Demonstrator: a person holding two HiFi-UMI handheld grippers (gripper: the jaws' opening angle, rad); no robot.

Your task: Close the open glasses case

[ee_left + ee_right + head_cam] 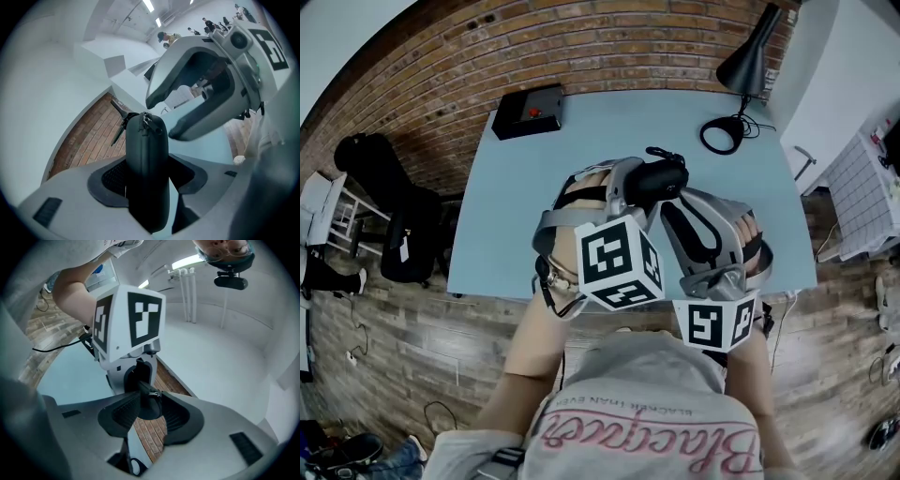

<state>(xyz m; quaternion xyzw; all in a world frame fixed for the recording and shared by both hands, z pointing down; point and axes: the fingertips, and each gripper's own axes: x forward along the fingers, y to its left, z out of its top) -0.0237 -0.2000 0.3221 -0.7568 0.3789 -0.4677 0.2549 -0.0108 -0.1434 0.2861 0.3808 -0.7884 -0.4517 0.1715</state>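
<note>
A black zippered glasses case (147,159) stands on edge between the pads of my left gripper (147,180), which is shut on it. Its two halves look pressed together, and the metal zipper pull (146,120) sits at its far end. My right gripper (149,409) faces the left one, its jaws straddling that end of the case (149,401) with a gap on each side, so it is open. In the head view both grippers hold the case (661,178) above the light blue table (516,206), left gripper (628,195) beside right gripper (680,202).
A black box with a red button (528,111) lies at the table's far left. A black desk lamp (745,70) with a round base stands at the far right. A dark bag on a chair (403,225) is left of the table; a brick wall runs behind.
</note>
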